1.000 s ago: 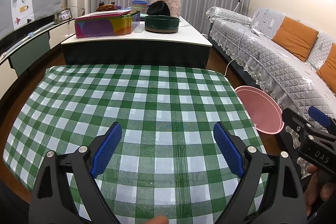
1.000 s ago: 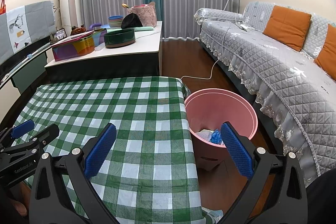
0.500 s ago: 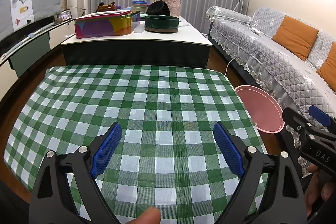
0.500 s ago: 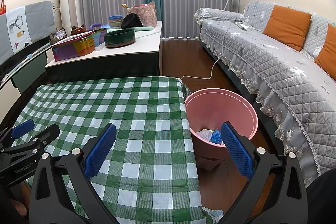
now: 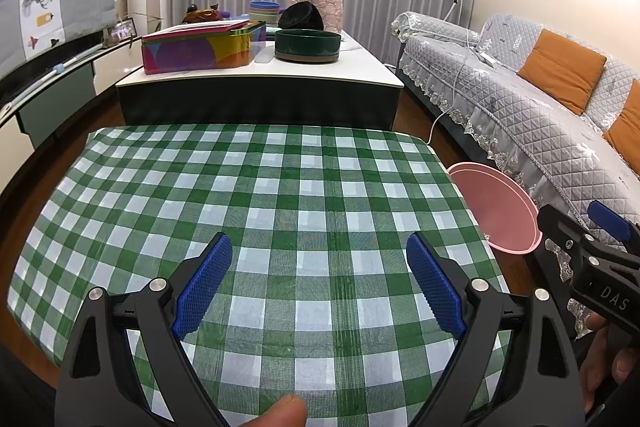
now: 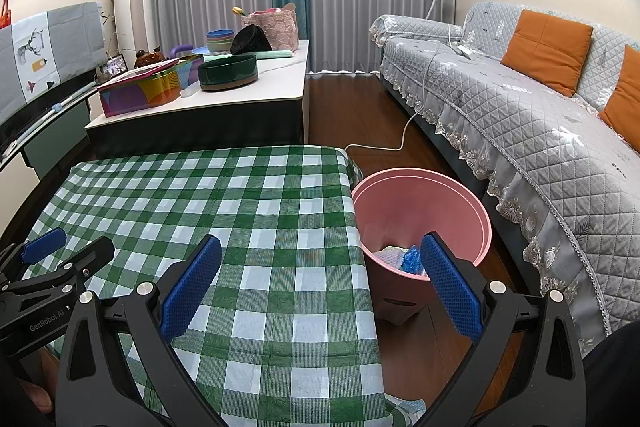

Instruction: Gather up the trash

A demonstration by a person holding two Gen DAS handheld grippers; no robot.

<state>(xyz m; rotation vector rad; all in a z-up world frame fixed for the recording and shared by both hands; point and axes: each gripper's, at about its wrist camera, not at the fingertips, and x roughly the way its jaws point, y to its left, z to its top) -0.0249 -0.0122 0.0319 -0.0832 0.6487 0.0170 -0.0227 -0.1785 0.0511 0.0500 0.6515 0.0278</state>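
Over the green-and-white checked tablecloth (image 5: pixel 304 195) the left gripper (image 5: pixel 319 283) hovers with its blue-padded jaws spread wide, nothing between them; a fingertip (image 5: pixel 280 413) pokes in at 6 o'clock. At 3 o'clock in the left wrist view the right gripper (image 6: pixel 320 277) shows as a black arm held by a hand (image 5: pixel 612 359). It too is spread wide and empty — one pad over the cloth, the other over the pink bin (image 6: pixel 452 199). That bin stands on the wood floor just beside the table's edge, at about 3 o'clock, between table and grey sofa (image 6: pixel 532 131). Trash (image 6: pixel 402 259) — white and blue scraps — lies at its bottom.
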